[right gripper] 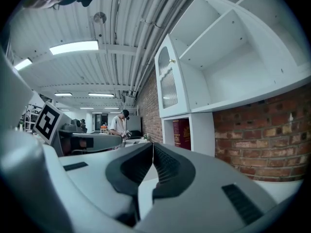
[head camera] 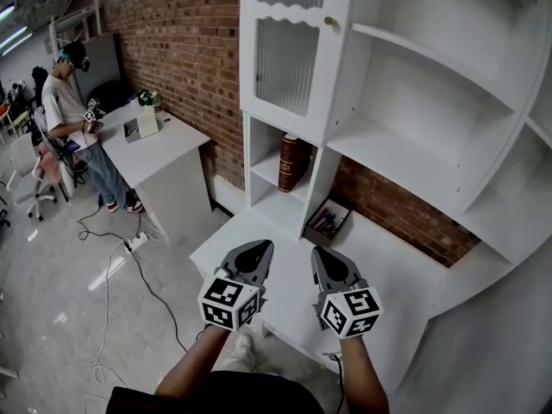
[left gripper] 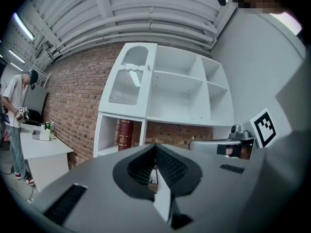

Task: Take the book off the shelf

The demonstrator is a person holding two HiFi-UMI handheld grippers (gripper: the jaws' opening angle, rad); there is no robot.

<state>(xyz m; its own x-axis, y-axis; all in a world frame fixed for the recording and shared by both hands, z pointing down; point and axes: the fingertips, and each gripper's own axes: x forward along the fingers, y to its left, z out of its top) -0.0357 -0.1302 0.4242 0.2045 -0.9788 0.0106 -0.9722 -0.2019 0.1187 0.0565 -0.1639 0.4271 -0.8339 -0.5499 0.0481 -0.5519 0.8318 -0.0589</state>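
Observation:
A dark red book (head camera: 292, 162) stands upright, leaning a little, in the low left cubby of the white shelf unit (head camera: 379, 136). It also shows as a red spine, the book (left gripper: 125, 135) in the left gripper view and the book (right gripper: 181, 134) in the right gripper view. My left gripper (head camera: 262, 247) and right gripper (head camera: 317, 254) hover side by side over the white desk surface (head camera: 259, 240), short of the cubby. Both have their jaws closed tip to tip with nothing between them.
A small dark box of pens (head camera: 328, 222) sits on the desk right of the book's cubby. A brick wall (head camera: 181, 50) runs behind. At the far left a person (head camera: 73, 110) stands by a white table (head camera: 159, 149). Cables (head camera: 112, 274) lie on the floor.

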